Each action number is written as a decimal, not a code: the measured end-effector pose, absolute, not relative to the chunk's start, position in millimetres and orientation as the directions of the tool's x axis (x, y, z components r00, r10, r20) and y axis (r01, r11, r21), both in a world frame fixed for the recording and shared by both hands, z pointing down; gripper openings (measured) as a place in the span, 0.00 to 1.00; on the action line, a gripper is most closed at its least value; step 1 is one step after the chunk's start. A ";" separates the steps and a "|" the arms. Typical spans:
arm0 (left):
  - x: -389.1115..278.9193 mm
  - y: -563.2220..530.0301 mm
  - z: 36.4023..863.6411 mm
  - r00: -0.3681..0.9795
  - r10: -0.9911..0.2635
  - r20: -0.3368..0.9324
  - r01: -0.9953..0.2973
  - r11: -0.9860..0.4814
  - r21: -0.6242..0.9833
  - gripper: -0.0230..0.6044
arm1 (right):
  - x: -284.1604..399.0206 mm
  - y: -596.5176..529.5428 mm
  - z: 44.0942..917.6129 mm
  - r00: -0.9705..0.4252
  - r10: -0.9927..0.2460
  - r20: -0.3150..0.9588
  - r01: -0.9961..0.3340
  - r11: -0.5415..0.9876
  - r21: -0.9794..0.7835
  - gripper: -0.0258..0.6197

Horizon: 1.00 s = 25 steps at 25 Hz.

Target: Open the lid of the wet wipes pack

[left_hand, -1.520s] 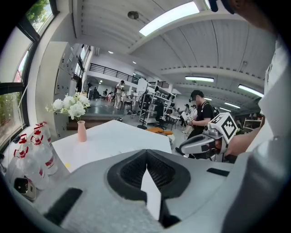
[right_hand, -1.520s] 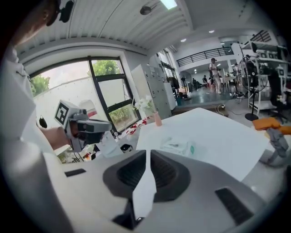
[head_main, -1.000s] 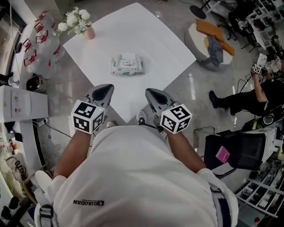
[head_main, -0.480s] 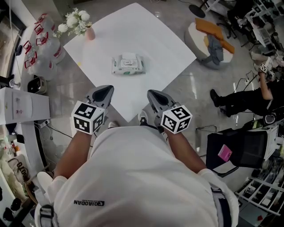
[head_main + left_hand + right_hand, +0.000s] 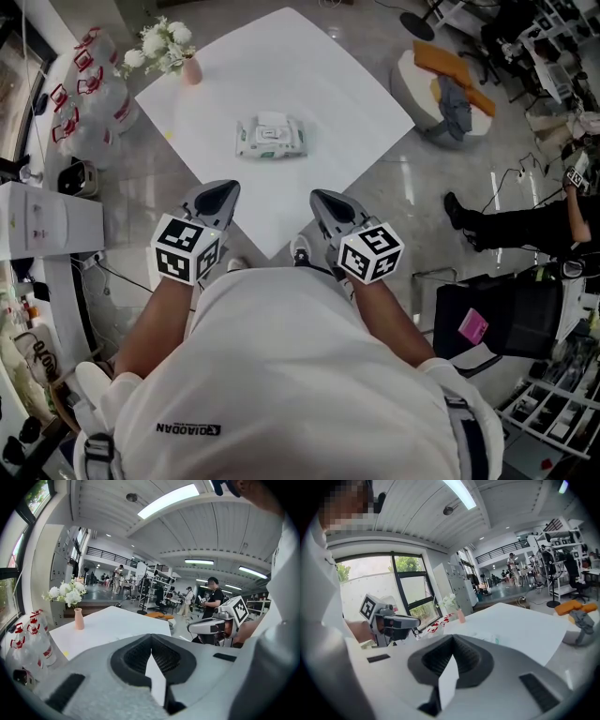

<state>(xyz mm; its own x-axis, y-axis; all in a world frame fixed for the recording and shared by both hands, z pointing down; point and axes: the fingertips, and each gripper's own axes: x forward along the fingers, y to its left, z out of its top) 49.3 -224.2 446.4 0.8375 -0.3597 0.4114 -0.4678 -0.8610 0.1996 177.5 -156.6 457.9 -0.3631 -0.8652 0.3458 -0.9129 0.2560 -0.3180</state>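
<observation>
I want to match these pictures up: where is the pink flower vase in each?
Head view: the pink vase stands upper left, on the table's corner.
Left gripper view: left of centre.
Right gripper view: near the centre.
Shared landmark: the white table under it.

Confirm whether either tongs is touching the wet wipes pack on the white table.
No: the white-and-green soft wet wipes pack lies apart on the square white table, clear of the left tongs and right tongs.
</observation>
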 end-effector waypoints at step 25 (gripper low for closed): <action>52.0 -227.8 449.0 0.825 -0.374 0.423 -0.487 -0.851 0.197 0.05 | 173.2 -167.9 461.5 -0.406 -0.839 0.362 -0.902 0.304 -0.308 0.05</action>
